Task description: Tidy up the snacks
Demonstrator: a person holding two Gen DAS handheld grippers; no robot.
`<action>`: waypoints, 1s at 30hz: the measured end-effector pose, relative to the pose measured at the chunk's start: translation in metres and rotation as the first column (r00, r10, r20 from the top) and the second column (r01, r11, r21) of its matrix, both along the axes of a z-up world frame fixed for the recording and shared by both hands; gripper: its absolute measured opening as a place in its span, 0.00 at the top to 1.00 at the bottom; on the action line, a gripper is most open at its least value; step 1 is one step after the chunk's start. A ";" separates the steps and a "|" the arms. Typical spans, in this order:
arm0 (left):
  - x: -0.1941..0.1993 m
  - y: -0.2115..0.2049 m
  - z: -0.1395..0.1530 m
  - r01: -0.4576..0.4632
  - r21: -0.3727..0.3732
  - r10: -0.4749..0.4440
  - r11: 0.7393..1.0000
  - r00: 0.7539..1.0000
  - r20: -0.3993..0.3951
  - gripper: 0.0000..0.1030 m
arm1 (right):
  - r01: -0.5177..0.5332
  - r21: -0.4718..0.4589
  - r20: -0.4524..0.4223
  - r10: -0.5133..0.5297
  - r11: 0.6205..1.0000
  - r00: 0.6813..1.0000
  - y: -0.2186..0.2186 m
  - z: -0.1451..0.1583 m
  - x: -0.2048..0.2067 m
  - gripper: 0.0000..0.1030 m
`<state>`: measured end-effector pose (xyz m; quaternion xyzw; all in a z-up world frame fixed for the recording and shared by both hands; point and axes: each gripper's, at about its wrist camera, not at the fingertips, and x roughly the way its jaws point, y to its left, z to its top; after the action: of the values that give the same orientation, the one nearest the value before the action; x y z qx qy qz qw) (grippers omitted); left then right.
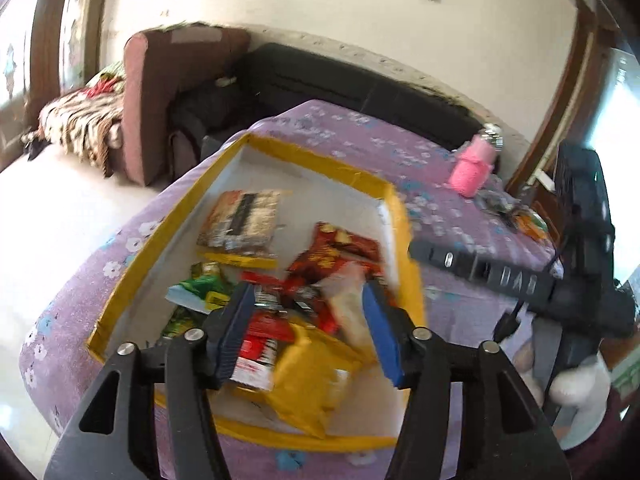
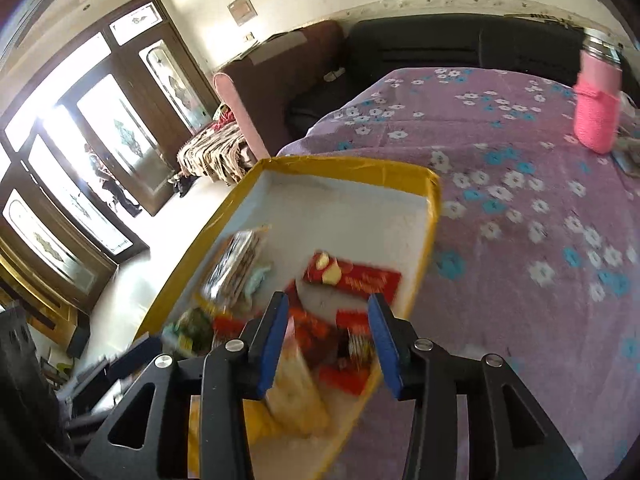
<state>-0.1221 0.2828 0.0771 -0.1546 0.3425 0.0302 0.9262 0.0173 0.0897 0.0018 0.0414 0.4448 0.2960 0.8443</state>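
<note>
Yellow-edged and shallow, one tray [image 1: 394, 216] lies on the purple flowered tabletop [image 1: 340, 136], likely there to gather the snacks in one spot. Both grippers hang over its near end with fingers spread and released, gripping nothing. The left gripper [image 1: 308, 332] sits lower middle of its frame, the right gripper [image 2: 332, 344] likewise. Inside the tray I count one brown packet [image 1: 240, 220] lying apart at upper left, one large red bag [image 1: 336, 252], one yellow bag [image 1: 308, 384], and several small red and green packets, too blurred to number. One pink bottle [image 2: 596, 108] stands well apart, upper right.
</note>
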 end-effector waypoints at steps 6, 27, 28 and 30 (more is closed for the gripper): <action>-0.008 -0.040 0.017 0.056 0.067 -0.060 0.996 0.996 0.062 0.35 | 0.042 0.012 0.064 -0.043 0.999 0.997 -0.051 0.007 -0.053 0.54; -0.043 -0.135 0.046 0.023 0.276 -0.066 0.961 0.987 0.149 0.17 | 0.182 0.006 0.149 -0.181 0.983 0.972 -0.144 -0.002 -0.135 0.44; -0.044 -0.134 0.045 0.018 0.277 -0.061 0.961 0.987 0.149 0.17 | 0.173 0.002 0.149 -0.171 0.985 0.974 -0.140 -0.003 -0.137 0.44; -0.048 -0.128 0.044 0.001 0.283 -0.044 0.959 0.988 0.146 0.17 | 0.153 -0.007 0.147 -0.150 0.988 0.978 -0.132 -0.005 -0.140 0.44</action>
<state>-0.1701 0.1545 0.1213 -0.0188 0.2653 0.0563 0.9623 -0.1225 -0.0421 -0.0035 0.0457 0.3798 0.2291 0.8951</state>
